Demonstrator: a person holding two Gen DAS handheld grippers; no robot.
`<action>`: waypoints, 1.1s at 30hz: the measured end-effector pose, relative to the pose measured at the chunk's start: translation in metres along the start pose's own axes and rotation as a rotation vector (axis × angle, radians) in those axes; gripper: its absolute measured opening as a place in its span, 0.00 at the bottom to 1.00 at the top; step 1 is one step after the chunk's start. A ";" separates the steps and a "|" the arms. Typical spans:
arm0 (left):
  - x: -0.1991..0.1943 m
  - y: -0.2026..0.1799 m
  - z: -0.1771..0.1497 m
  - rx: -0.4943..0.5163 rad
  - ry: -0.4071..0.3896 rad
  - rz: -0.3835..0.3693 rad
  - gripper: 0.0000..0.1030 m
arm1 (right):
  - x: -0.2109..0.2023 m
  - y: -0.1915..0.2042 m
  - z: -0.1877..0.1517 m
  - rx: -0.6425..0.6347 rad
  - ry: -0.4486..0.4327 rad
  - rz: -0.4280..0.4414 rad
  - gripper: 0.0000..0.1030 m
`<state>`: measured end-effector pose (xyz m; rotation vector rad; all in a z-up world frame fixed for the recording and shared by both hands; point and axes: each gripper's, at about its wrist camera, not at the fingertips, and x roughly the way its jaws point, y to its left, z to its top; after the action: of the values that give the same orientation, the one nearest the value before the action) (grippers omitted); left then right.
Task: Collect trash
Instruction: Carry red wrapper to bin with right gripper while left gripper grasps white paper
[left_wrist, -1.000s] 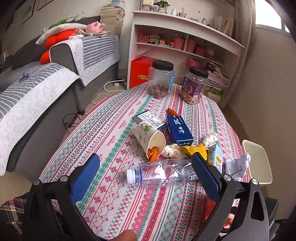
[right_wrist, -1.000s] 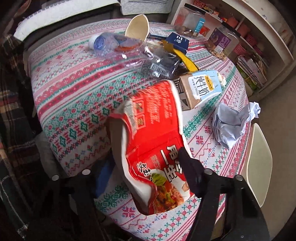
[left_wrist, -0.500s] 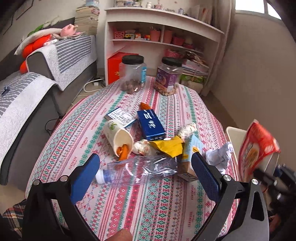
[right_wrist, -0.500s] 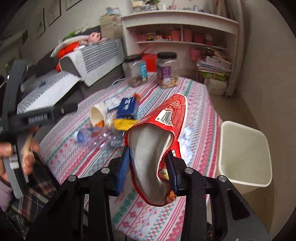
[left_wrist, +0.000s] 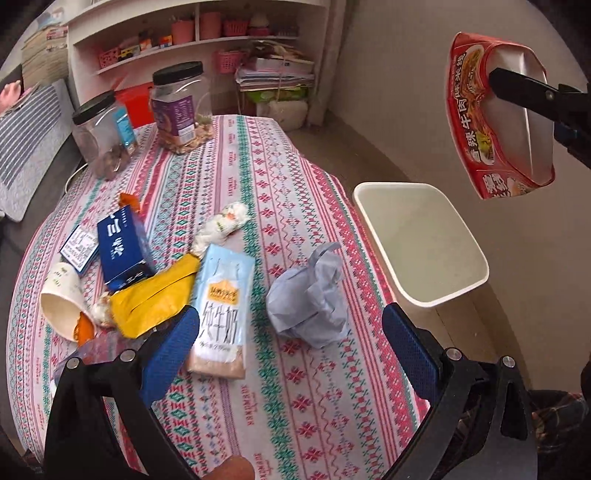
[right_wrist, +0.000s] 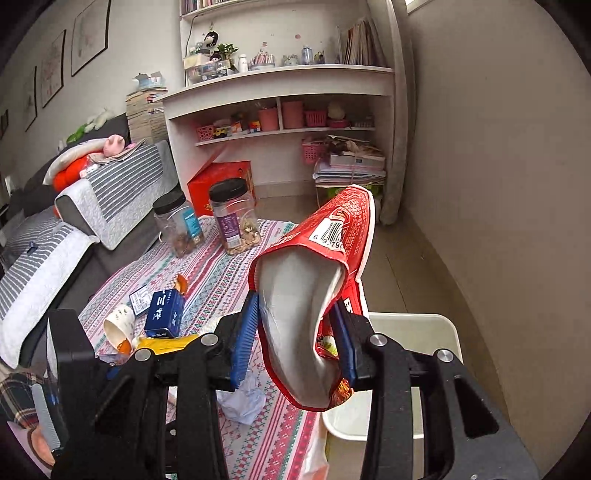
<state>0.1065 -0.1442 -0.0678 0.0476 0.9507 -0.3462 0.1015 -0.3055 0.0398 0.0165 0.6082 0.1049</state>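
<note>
My right gripper (right_wrist: 293, 334) is shut on a squashed red instant-noodle bowl (right_wrist: 314, 295), its blue pads pressing both sides. The bowl (left_wrist: 495, 122) hangs in the air above and just beyond a white bin (left_wrist: 417, 240) that stands beside the table; the bin rim (right_wrist: 424, 321) shows right under the bowl. My left gripper (left_wrist: 291, 350) is open over the near table edge, with a crumpled pale-blue paper ball (left_wrist: 310, 295) between and just ahead of its pads and a light-blue milk carton (left_wrist: 221, 306) by its left finger.
More litter lies left on the patterned tablecloth (left_wrist: 258, 177): a yellow wrapper (left_wrist: 151, 299), blue box (left_wrist: 118, 247), tipped paper cup (left_wrist: 62, 295) and white wrapper roll (left_wrist: 221, 225). Two black-lidded jars (left_wrist: 177, 107) stand at the far edge. A shelf and sofa lie beyond.
The right gripper has lifted the red bowl off the table, squeezed it and carried it right, over the bin. The left gripper has swung right, from the plastic bottle to the paper ball.
</note>
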 end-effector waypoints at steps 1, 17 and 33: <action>0.007 -0.002 0.004 0.002 0.010 -0.004 0.93 | 0.003 -0.004 -0.001 0.010 0.003 -0.002 0.36; 0.044 0.042 0.026 -0.122 0.089 -0.060 0.18 | 0.042 -0.001 0.005 0.047 0.051 0.025 0.36; -0.011 0.057 0.068 -0.106 -0.111 0.077 0.17 | 0.047 -0.031 0.008 0.083 0.049 -0.069 0.37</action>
<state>0.1721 -0.1002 -0.0254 -0.0316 0.8535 -0.2252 0.1470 -0.3318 0.0178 0.0736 0.6616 0.0135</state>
